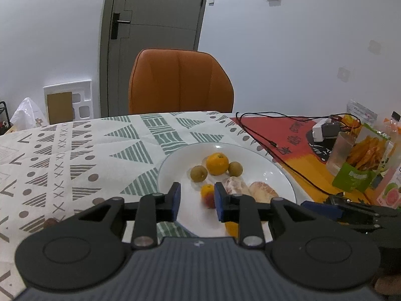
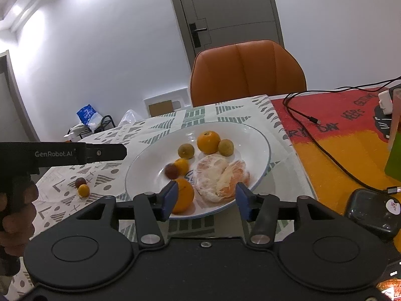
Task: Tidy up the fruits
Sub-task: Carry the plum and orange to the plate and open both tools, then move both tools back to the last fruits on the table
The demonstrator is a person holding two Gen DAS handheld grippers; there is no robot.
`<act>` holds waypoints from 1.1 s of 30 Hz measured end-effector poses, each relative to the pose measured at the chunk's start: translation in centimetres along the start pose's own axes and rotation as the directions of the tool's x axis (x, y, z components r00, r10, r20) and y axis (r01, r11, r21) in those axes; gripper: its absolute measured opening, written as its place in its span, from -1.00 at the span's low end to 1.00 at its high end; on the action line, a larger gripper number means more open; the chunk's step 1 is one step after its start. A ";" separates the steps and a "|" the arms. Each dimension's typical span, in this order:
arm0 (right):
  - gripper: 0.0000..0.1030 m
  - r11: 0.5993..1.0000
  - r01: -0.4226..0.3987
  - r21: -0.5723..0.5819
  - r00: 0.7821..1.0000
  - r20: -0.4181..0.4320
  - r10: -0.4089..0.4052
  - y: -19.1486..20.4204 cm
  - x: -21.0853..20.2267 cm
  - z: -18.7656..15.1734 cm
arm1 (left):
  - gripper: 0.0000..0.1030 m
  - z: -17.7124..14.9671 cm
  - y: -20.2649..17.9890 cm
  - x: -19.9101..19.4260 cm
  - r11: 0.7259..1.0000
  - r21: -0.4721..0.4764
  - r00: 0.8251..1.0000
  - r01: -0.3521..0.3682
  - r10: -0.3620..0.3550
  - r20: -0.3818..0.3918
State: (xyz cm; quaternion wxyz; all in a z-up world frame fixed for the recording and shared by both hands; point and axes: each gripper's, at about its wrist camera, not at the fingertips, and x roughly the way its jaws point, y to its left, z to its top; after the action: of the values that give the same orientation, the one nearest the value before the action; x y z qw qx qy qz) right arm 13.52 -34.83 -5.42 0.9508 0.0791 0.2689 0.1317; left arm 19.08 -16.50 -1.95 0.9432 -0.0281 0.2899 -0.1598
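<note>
A white-walled room with a grey door (image 1: 153, 25) and an orange chair (image 1: 180, 82) stands behind a table spread with a patterned cloth (image 1: 62, 155) and, to the right, a red and yellow mat (image 2: 338, 165) crossed by a black cable (image 2: 325, 150). On the cloth sits a white plate (image 2: 260, 160) holding the fruit: a mandarin (image 2: 208, 142) at the back flanked by two small greenish-brown fruits (image 2: 186, 151), peeled citrus segments (image 2: 220, 175) toward the front, a larger orange (image 2: 184, 198) at the near rim, and a small orange fruit (image 2: 181, 166) touching a blurred dark red one (image 2: 171, 171). Off the plate, on the cloth to the left, lie another dark red fruit (image 2: 80, 182) and a small orange one (image 2: 83, 190), touching. The left gripper (image 1: 197, 202) hangs above the plate's near part, its jaws parted and empty, with small fruit showing between them. The right gripper (image 2: 205, 199) waits at the plate's near edge, spread wide and holding nothing. A hand (image 2: 15, 215) grips the left tool's handle. Snack packets (image 1: 363, 160) stand at the right.
</note>
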 end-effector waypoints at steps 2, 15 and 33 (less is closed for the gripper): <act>0.04 1.000 -0.005 0.002 1.000 0.003 0.005 0.1 0.0 0.0 | -0.37 -0.1 0.3 -0.1 1.000 -0.006 1.000 -0.016 0.016 -0.007; 0.86 0.999 -0.028 -0.042 0.999 0.043 0.030 2.2 -0.2 -0.1 | 0.53 -0.7 4.1 -1.8 0.988 -0.054 0.989 -0.145 0.146 0.005; 1.00 0.993 -0.079 -0.084 0.997 0.008 0.080 6.2 1.9 0.4 | 0.78 -1.8 8.9 -4.5 0.969 -0.117 0.974 -0.219 0.224 0.027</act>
State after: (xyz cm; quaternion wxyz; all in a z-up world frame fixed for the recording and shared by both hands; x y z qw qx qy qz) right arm 13.98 -28.41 -4.65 0.9488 0.0507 0.2542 0.1803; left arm 17.10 -6.61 -2.38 0.9576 -0.0524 0.2810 -0.0362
